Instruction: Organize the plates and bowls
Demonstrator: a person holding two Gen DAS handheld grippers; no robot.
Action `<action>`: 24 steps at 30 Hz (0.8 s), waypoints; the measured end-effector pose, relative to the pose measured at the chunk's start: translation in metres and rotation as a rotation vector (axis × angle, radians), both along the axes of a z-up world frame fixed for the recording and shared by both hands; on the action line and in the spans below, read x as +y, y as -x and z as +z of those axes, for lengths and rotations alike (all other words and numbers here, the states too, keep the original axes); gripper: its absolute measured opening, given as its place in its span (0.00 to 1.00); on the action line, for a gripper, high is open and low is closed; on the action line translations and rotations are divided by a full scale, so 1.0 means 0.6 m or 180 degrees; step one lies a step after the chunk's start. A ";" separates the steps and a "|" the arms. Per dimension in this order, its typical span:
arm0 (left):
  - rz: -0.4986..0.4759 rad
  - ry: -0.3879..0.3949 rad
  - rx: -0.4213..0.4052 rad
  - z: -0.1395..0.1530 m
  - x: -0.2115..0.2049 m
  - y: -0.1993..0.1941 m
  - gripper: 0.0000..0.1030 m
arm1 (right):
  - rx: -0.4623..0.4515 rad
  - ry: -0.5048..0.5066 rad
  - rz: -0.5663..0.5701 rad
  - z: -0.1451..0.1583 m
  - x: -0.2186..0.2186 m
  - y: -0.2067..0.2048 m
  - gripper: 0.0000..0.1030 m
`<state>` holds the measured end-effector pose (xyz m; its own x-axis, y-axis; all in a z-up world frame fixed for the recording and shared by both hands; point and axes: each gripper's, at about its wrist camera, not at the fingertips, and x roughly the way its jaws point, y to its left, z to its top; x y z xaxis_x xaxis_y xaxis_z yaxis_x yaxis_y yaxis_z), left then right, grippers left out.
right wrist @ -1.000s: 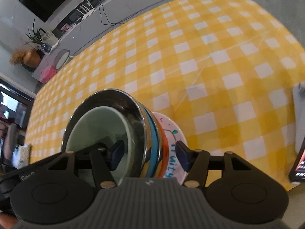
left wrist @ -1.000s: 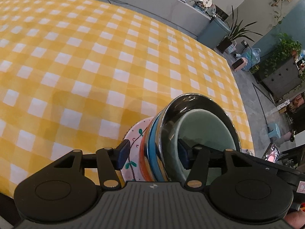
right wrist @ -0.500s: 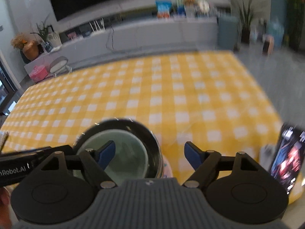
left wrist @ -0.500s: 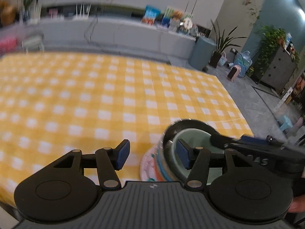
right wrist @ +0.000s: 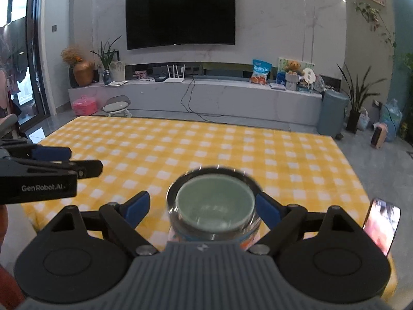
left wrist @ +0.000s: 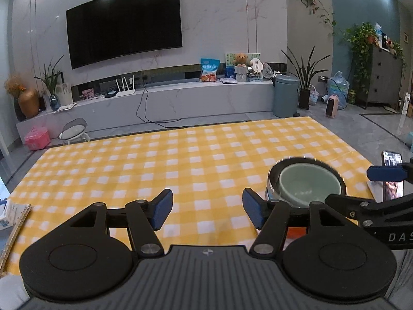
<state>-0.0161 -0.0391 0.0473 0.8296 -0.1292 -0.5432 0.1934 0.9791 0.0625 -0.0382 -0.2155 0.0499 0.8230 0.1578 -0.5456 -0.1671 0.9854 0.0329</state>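
A stack of dishes stands near the front right of the yellow checked tablecloth. A pale green bowl sits inside a steel bowl, with blue and orange rims showing beneath. My right gripper is just behind the stack, its jaws opening; the stack stands between the blue pads and the left pad is clear of it. My left gripper is left of the stack over bare cloth, its jaws opening with nothing between them. Each gripper shows in the other's view: right fingers, left fingers.
A lit phone lies at the table's front right corner. Papers or a book lie at the front left edge. Behind the table are a TV wall, a low cabinet, a bin and plants.
Both grippers held the stack's rim from either side a second ago. They have let go, widened, drawn back and up, and rolled level, so the room is now in view.
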 end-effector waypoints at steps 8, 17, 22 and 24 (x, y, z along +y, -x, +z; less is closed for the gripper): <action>0.0088 -0.0095 0.0185 -0.038 -0.001 -0.005 0.74 | 0.0123 -0.0012 -0.0142 -0.044 0.017 0.013 0.87; 0.0100 -0.0127 0.0292 -0.051 0.013 -0.002 0.74 | 0.0098 -0.0037 -0.0179 -0.057 0.024 0.008 0.87; 0.0111 -0.0115 0.0314 -0.052 0.018 0.002 0.74 | 0.0146 -0.0156 -0.0236 -0.062 0.017 0.011 0.87; 0.0109 -0.0114 0.0321 -0.053 0.020 0.001 0.74 | 0.0147 -0.0174 -0.0244 -0.064 0.020 0.013 0.87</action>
<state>-0.0169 -0.0271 0.0158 0.7741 -0.0807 -0.6279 0.1670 0.9827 0.0796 -0.0461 -0.2037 0.0116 0.8081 0.1259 -0.5754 -0.0884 0.9917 0.0929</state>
